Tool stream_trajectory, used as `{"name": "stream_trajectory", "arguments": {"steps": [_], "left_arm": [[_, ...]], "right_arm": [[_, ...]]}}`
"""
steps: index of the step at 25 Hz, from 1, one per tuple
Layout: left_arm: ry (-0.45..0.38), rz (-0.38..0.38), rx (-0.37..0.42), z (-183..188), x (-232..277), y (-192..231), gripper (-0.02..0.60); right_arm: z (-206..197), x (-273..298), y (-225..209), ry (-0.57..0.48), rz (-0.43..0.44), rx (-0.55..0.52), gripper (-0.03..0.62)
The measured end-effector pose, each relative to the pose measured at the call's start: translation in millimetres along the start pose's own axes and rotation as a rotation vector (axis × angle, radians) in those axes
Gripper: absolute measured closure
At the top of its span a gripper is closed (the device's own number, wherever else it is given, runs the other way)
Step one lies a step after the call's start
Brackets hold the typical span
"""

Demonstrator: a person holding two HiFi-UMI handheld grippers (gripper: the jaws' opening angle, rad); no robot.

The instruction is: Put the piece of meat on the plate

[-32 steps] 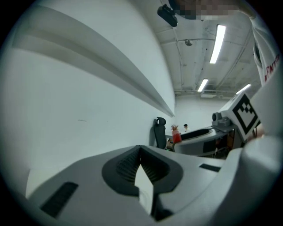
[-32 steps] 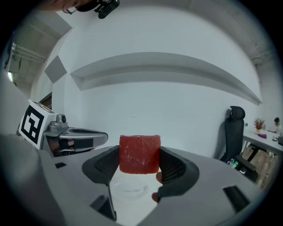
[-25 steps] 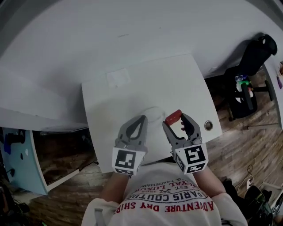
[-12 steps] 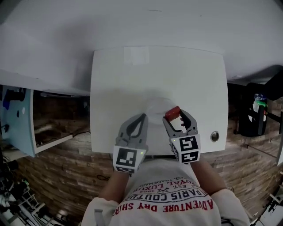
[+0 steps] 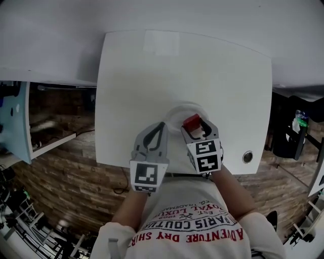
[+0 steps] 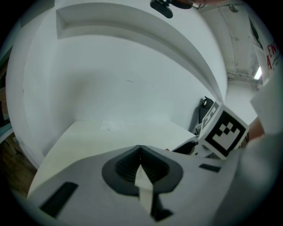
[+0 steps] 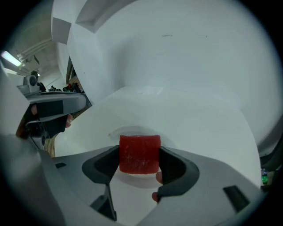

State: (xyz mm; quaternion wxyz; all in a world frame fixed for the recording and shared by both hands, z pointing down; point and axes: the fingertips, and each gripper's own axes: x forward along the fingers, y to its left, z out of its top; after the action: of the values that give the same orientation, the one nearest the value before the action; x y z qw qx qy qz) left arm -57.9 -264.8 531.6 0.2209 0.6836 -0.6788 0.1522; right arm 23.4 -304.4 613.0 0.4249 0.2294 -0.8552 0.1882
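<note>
A red block of meat (image 7: pixel 139 154) sits clamped between the jaws of my right gripper (image 5: pixel 193 125), which is shut on it. In the head view the meat (image 5: pixel 191 121) hangs over the near right part of a white plate (image 5: pixel 174 114) on the white table (image 5: pixel 131 81). In the right gripper view the plate (image 7: pixel 119 132) shows just beyond and below the meat. My left gripper (image 5: pixel 158 128) hovers beside the plate's near left edge, its jaws pressed together with nothing in them (image 6: pixel 140 149).
The small white table stands against a curved white wall (image 5: pixel 152 15). A round metal fitting (image 5: pixel 247 157) sits near the table's front right corner. A dark chair (image 5: pixel 296 131) is on the wood floor to the right, a pale blue panel (image 5: pixel 15 126) to the left.
The right gripper has carried the meat left and forward, from beside the plate to over its near right part. The head camera has shifted, so the table sits more centred. The left gripper stays shut.
</note>
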Motion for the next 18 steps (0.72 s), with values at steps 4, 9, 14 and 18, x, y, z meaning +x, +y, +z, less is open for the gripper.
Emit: {"name": "stream_trajectory", "arguments": {"steps": [4, 9, 14, 18], "left_arm": [[0.023, 0.005, -0.003, -11.7, 11.2, 3.9, 0.575], [0.042, 0.013, -0.024, -20.9, 17.6, 10.4, 0.575], [0.056, 0.014, -0.034, -25.8, 19.7, 14.3, 0.575], [0.064, 0.006, -0.032, -25.9, 20.0, 12.9, 0.575]], "right_arm": [[-1.1, 12.8, 0.1, 0.036, 0.002, -0.034, 0.309], [-0.6, 21.5, 2.9, 0.067, 0.010, -0.056, 0.312], [-0.2, 23.0, 3.5, 0.052, -0.001, -0.069, 0.313], [-1.1, 23.5, 3.2, 0.054, 0.008, -0.084, 0.312]]}}
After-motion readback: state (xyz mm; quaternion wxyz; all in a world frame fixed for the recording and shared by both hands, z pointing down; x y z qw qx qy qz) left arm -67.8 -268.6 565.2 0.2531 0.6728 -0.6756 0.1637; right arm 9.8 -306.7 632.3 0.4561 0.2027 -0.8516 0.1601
